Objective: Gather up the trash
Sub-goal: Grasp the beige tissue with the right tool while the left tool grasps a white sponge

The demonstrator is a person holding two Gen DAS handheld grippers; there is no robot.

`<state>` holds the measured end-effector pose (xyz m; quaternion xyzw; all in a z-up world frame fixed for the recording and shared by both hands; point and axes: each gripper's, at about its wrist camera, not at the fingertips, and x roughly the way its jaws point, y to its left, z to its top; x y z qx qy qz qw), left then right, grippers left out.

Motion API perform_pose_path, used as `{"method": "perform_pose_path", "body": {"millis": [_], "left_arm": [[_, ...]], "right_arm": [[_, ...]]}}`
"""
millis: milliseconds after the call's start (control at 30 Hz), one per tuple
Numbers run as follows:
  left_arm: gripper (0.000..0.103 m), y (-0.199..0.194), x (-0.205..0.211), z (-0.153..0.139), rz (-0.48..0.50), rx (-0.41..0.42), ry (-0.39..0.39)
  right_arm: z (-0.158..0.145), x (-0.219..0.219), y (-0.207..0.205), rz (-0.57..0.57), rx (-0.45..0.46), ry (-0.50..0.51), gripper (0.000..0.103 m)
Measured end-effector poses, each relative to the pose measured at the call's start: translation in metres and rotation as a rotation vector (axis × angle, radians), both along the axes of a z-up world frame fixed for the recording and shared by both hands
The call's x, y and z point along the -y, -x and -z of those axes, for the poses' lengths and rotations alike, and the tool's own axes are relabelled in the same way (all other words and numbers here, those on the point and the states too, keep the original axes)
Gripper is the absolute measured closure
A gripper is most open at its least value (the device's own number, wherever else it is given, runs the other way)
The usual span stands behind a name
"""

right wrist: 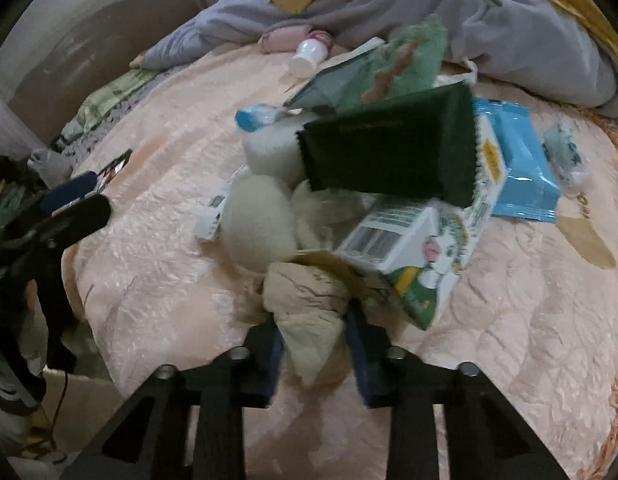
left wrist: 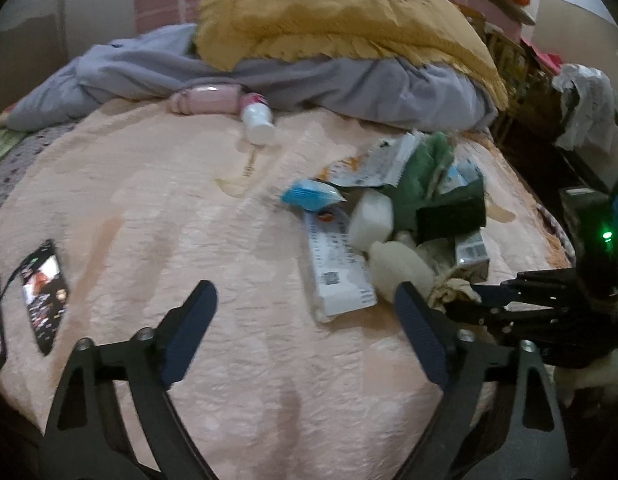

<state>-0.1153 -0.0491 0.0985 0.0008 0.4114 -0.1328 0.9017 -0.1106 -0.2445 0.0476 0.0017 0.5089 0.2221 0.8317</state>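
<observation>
Bed: pink quilted cover (left wrist: 149, 208), trash pile (right wrist: 389, 168) on it.
Right tool (right wrist: 314, 344): clamped on crumpled paper (right wrist: 309, 304) at pile's near edge.
Left tool (left wrist: 305, 320): wide apart, empty, beside pile.

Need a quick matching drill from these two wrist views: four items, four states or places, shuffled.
Items:
1. crumpled paper
2. white bottle
3. dark green pouch
4. left gripper

States:
A. lying on its side by the grey bedding
B. jaws apart, nothing between them
C. pinched in the right gripper
D. on top of the trash pile

Pairs: 1-C, 2-A, 3-D, 4-B
</observation>
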Motion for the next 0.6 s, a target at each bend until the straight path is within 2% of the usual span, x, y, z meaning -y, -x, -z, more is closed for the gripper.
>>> {"method": "perform_pose_path", "body": {"millis": [167,267,300,333,400,433,467,500,600], "left_arm": [[0.018,-0.021,0.019,0.007,0.045,-0.023,-0.006],[0.018,-0.046,0.033,0.009,0.053,-0.039,0.002],[0.021,-0.055,0.039,0.012,0.057,-0.052,-0.001],[0.026,-0.065,0.047,0.015,0.066,-0.067,-0.01],[0.046,-0.081,0.063,0.023,0.09,-0.092,-0.049],[0.051,-0.086,0.069,0.027,0.097,-0.104,-0.061],[0.067,-0.09,0.072,0.031,0.104,-0.122,-0.065],[0.078,-0.094,0.075,0.035,0.11,-0.144,-0.059],[0.078,-0.09,0.069,0.029,0.09,-0.146,-0.024]], "right_arm": [[-0.021,0.034,0.027,0.039,0.066,-0.073,0.082],[-0.029,0.055,0.038,0.088,0.083,-0.111,0.082],[-0.031,0.062,0.042,0.105,0.086,-0.129,0.082],[-0.034,0.07,0.047,0.124,0.091,-0.148,0.082],[-0.035,0.074,0.051,0.142,0.099,-0.158,0.082],[-0.036,0.078,0.054,0.15,0.1,-0.159,0.082],[-0.036,0.081,0.056,0.157,0.1,-0.159,0.082],[-0.035,0.084,0.057,0.163,0.1,-0.157,0.082],[-0.036,0.093,0.063,0.19,0.106,-0.166,0.082]]}}
